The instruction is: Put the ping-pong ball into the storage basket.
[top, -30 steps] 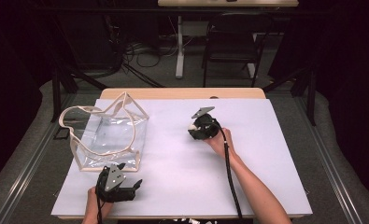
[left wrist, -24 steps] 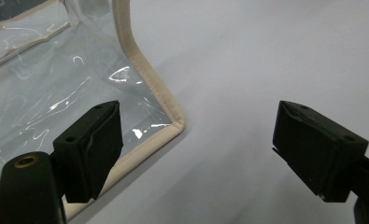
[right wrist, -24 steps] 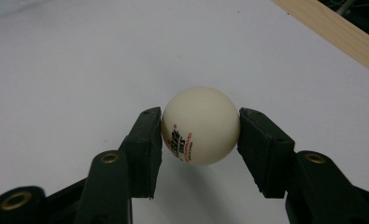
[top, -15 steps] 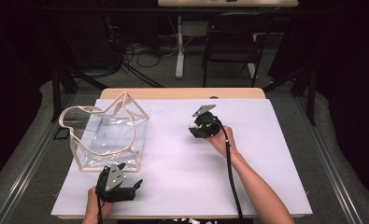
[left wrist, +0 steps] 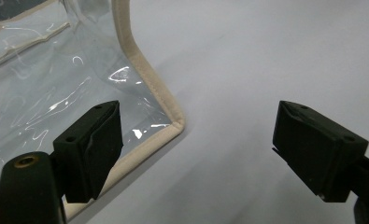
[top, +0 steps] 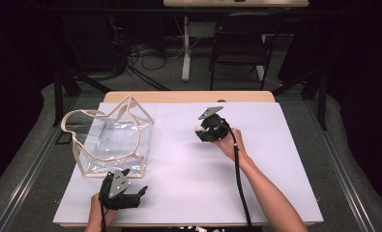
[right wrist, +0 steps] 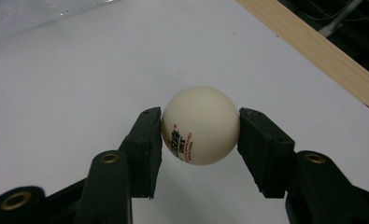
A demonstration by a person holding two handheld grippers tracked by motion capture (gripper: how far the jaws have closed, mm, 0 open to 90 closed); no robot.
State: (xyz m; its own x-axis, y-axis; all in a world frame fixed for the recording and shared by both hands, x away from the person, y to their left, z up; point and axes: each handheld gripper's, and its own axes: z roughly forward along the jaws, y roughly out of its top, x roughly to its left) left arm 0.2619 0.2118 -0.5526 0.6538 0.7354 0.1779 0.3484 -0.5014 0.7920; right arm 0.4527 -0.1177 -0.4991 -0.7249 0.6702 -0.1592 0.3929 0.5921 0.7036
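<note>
Ball [right wrist: 201, 125] in R gripper [right wrist: 200, 135] – clamped, above table [right wrist: 79, 93]

White ball [right wrist: 201, 125] with red and black print, between black jaws of the right gripper [right wrist: 201, 140]. Clear bag [top: 112, 144] at 9 o'clock of the table, beige trim and handles; left gripper [top: 139, 193] black with a grey plate, at 7 o'clock. White sheet [top: 188, 169] over a light wood table [top: 188, 96], grey floor [top: 353, 159].
</note>
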